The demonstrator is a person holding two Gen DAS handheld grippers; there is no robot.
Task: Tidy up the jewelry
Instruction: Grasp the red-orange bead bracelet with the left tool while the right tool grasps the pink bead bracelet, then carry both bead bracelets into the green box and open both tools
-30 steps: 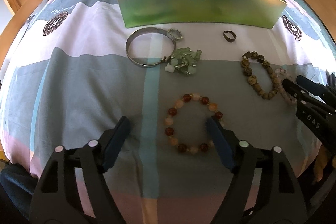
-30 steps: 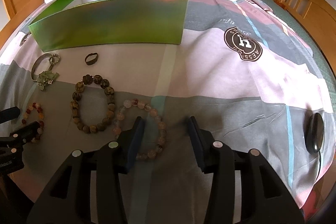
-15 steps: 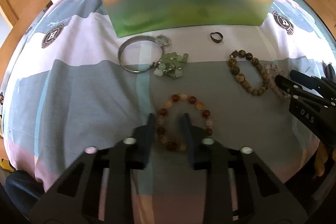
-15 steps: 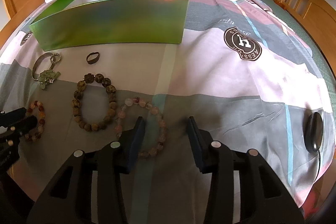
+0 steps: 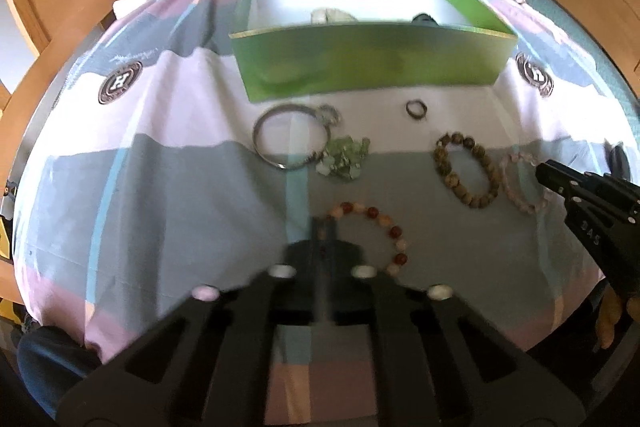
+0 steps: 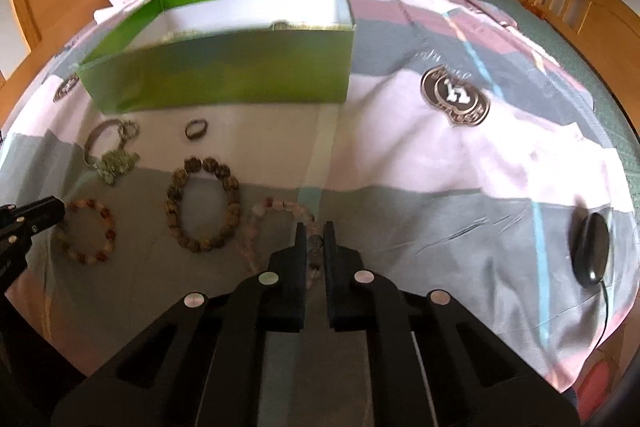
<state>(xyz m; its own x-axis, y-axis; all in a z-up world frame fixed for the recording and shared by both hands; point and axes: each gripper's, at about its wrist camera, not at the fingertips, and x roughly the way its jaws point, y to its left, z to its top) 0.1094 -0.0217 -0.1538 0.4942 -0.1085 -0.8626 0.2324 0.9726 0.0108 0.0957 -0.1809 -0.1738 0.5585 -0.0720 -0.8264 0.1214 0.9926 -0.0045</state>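
Patchwork bedspread (image 5: 168, 187), green box (image 5: 372, 67) just behind the jewelry for easy drop-in. Left gripper (image 5: 325, 227) clamped on amber bracelet (image 5: 384, 227); right gripper (image 6: 313, 243) pinching pink bracelet (image 6: 272, 211), both apparently ready to lift.

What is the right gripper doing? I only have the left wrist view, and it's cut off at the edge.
Observer: The right gripper has its jaws closed on the near side of the pale pink bracelet.
Operator: My left gripper is shut on the red-orange bracelet. Is the brown bracelet caught in the right one too?
Observer: No, the brown bracelet lies left of the pink one, outside the jaws.
Operator: Anything further right?
Observer: A black mouse with a cable lies on the bedspread, well apart from the jewelry.
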